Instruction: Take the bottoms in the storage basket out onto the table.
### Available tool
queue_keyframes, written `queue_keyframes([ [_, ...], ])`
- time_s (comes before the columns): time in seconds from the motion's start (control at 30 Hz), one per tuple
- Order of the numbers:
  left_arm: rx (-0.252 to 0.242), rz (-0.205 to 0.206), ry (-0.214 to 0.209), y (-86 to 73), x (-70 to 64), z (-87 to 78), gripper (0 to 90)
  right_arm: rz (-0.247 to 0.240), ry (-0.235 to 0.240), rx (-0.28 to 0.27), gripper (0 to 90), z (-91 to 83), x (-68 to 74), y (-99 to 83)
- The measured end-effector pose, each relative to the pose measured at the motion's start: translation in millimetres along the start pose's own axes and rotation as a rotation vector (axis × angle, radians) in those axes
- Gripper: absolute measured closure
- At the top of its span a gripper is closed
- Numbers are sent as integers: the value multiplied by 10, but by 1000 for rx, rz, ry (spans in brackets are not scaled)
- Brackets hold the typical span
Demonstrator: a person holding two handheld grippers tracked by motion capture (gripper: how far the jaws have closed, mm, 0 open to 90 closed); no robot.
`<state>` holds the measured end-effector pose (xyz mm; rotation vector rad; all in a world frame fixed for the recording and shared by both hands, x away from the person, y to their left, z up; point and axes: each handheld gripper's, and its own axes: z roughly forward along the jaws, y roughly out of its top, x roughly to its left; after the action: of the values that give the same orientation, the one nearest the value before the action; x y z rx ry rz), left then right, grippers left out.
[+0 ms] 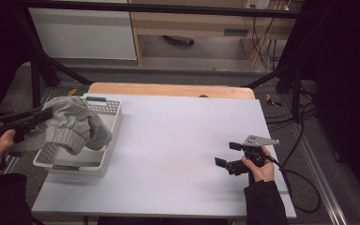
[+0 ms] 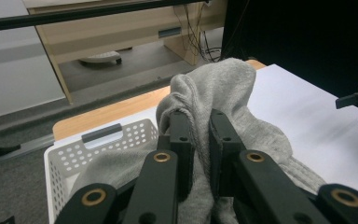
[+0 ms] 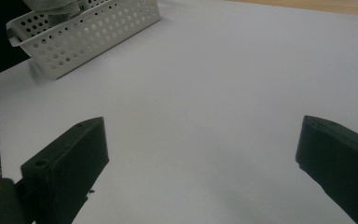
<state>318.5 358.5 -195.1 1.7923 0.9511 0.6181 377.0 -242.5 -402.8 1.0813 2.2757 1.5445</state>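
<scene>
Left gripper (image 2: pixel 198 126) clamped on grey garment (image 1: pixel 75 124), held over white basket (image 1: pixel 104 161) at table's (image 1: pixel 183 140) left edge. Right gripper (image 1: pixel 228 154) spread wide, empty, near right edge. Advice: lift garment clear of basket rim before carrying to open table.

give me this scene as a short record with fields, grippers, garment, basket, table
left gripper: fingers shut on the grey garment, held over the basket
right gripper: fingers wide open, holding nothing, low over the bare table at the right
grey garment: bunched, ribbed cuff hanging down, draped over the basket's rim
basket: white, perforated, at the table's left edge
table: white top with a wooden strip along the far edge
</scene>
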Motion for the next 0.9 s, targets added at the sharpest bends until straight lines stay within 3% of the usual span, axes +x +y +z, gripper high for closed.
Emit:
queue_keyframes([
  [0.9, -23, 27, -62, 135, -196, 189, 818, 0, 2, -3, 27, -5, -1, 2],
])
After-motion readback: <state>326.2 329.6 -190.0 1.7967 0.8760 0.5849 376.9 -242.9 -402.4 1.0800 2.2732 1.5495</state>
